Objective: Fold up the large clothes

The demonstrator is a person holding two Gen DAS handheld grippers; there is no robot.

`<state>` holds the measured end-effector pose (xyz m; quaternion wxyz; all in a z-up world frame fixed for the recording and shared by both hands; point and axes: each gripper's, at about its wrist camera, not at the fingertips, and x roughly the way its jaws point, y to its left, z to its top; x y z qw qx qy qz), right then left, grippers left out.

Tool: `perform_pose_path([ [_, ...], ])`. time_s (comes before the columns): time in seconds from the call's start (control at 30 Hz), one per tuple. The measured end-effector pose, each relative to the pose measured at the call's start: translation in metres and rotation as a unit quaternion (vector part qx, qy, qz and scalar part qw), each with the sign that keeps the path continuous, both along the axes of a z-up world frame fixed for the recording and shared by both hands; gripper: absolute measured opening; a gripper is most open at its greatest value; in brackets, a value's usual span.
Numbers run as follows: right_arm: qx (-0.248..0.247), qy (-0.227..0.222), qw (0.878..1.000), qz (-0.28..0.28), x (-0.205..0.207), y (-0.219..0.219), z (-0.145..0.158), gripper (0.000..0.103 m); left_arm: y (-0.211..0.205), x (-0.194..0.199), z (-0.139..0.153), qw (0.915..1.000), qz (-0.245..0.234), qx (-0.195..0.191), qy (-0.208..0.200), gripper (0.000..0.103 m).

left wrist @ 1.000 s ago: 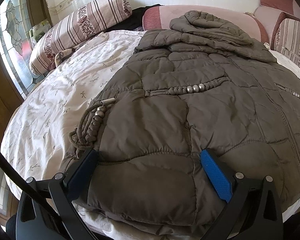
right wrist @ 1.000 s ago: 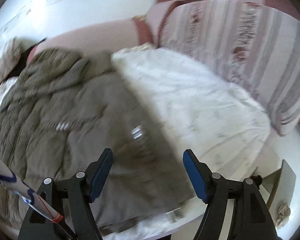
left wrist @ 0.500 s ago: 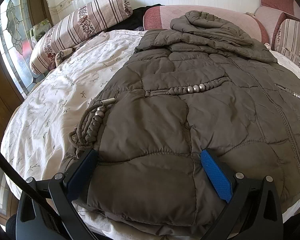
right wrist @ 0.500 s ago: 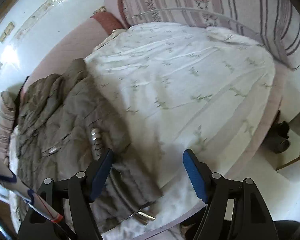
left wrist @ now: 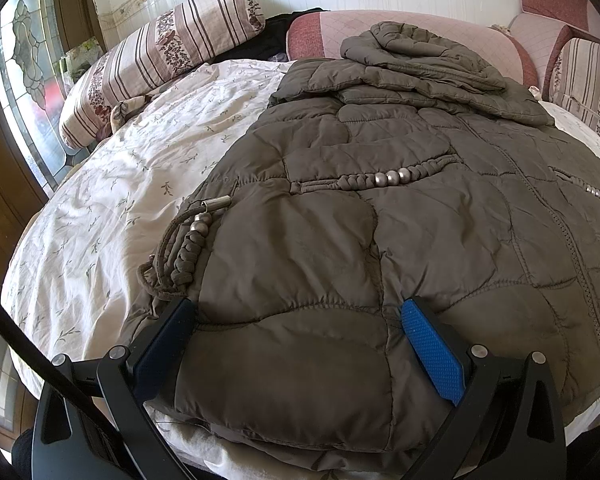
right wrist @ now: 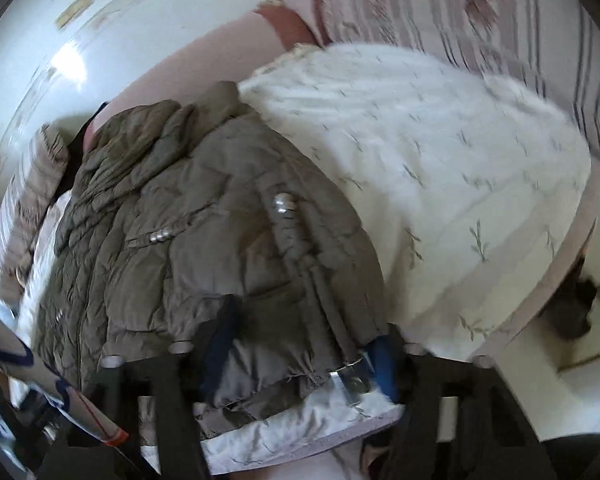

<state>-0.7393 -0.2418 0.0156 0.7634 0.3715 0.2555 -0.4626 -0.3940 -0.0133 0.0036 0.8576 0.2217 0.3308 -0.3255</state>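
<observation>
Left gripper (left wrist: 296,320): both fingers are spread wide and rest on the near hem of the quilted jacket (left wrist: 380,220). The hem fabric lies between the blue pads (left wrist: 432,352), which are well apart and do not pinch it.

Right gripper (right wrist: 300,344): the frame is motion-blurred. The fingers straddle the jacket's near right corner (right wrist: 268,360), and bunched fabric fills the gap between them. The fingers stand apart; whether the pads actually press the fabric cannot be told from the blurred view. A metal cord end (right wrist: 348,376) lies just beside the right-hand finger.

Jacket position: the olive-brown jacket lies spread flat on the bed sheet (left wrist: 112,200), a white sheet with a small leaf print. Its hem is at the near edge of the bed. On the jacket's left edge, a braided drawcord (left wrist: 188,248) with silver beads lies coiled, partly on the sheet. A second braided strip with silver beads (left wrist: 392,178) runs across the jacket's middle.

Far end: the jacket's hood (left wrist: 420,52) is bunched against a pink padded headboard (left wrist: 420,24). A striped floral bolster (left wrist: 160,60) lies at the far left, beside a stained-glass window (left wrist: 20,80). A second striped cushion (left wrist: 588,80) stands at the far right.
</observation>
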Motion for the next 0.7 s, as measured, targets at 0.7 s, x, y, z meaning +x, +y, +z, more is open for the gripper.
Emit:
perform_pose_path([
  [0.7,-0.029,0.015,0.999,0.013,0.01,0.003,0.006,0.025,0.031,0.02,0.032,0.9973,0.017,-0.065,0.027,0.103],
])
